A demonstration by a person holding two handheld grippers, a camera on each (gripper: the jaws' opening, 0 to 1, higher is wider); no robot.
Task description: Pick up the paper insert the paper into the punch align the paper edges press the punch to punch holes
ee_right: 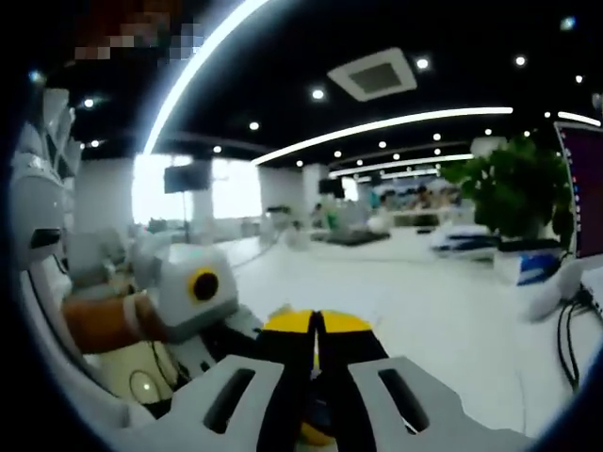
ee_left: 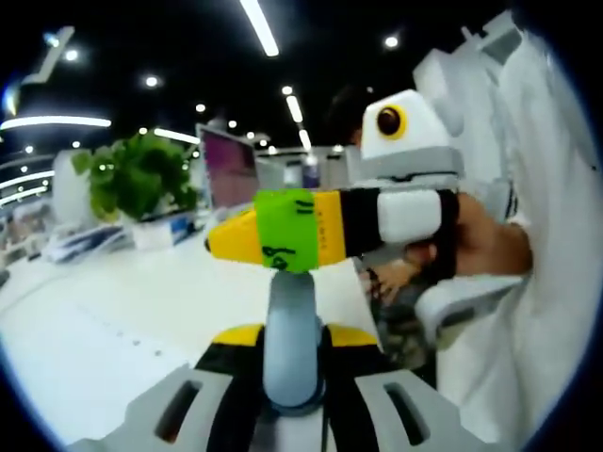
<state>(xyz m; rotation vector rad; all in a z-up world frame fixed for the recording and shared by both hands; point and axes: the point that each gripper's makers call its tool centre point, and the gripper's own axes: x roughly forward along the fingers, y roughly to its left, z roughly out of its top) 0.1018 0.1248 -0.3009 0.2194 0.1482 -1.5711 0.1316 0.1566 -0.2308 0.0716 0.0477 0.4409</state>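
In the left gripper view my left gripper [ee_left: 294, 334] rises from the bottom with its yellow-tipped jaws apart. A grey rounded post [ee_left: 292, 339] fills the gap between them; I cannot tell whether they squeeze it. Above it my right gripper [ee_left: 215, 243], yellow with a green band, crosses from the right and points left, held by a hand [ee_left: 476, 247]. In the right gripper view my right gripper [ee_right: 316, 325] has its jaws pressed together with nothing between them. The left gripper's white body [ee_right: 188, 292] sits close at the lower left.
A white table [ee_left: 113, 320] [ee_right: 452, 320] stretches ahead. On it stand a green plant [ee_left: 137, 174] [ee_right: 513, 188] and a monitor [ee_left: 228, 169] [ee_right: 579, 188], with dark cables [ee_right: 570, 330] beside it. A person in white clothing [ee_left: 537, 320] is at the right.
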